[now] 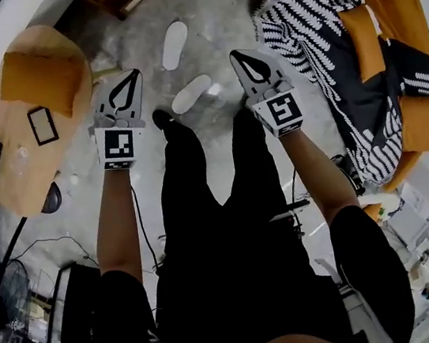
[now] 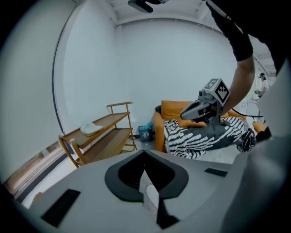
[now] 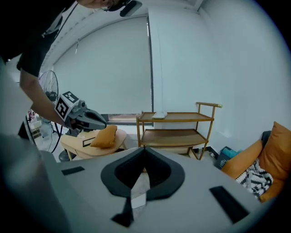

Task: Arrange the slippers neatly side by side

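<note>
**Ed.:** What's shown?
**Rep.:** Left tool (image 1: 134,76) & right tool (image 1: 238,58) both shut, empty, held above the floor (image 1: 215,15). Far slipper (image 1: 175,45) & near slipper (image 1: 191,93) lie apart, skewed, just ahead of the person's shoe (image 1: 163,118).
**Ed.:** Handling?
**Rep.:** Prob. light, soft, bendy; pinch a side rim or heel.
**Ed.:** Room?
**Rep.:** Open floor betw. desk (image 1: 16,180) at left & sofa (image 1: 422,119) at right.
</note>
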Motion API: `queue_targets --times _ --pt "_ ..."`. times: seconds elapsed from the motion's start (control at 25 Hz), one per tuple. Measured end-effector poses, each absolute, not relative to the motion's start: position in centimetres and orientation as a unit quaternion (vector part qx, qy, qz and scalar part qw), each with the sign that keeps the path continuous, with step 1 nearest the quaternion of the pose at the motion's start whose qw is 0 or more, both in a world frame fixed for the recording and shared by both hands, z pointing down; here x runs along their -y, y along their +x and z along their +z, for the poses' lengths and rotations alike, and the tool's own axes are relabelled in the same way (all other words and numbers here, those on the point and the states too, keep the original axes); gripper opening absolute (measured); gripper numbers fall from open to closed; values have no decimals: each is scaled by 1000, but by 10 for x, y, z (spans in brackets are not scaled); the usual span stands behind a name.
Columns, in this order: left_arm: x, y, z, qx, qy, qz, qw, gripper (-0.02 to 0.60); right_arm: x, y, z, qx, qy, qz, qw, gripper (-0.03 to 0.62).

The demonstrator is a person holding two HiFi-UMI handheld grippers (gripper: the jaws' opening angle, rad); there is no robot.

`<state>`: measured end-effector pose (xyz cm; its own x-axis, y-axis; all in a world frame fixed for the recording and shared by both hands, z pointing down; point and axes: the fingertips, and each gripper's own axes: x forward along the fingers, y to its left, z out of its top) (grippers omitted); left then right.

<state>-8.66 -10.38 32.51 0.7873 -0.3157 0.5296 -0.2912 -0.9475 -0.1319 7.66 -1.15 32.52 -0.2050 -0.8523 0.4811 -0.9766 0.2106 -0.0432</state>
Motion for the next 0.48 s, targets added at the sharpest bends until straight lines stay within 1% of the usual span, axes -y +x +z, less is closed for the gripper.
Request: queue_targets --times 0.28,0.48 --pt "95 -39 453 -119 -926 -356 39 15 22 111 450 772 573 212 175 31" --pt "79 -13 533 -80 -916 -389 58 17 19 125 513 772 566 228 179 31"
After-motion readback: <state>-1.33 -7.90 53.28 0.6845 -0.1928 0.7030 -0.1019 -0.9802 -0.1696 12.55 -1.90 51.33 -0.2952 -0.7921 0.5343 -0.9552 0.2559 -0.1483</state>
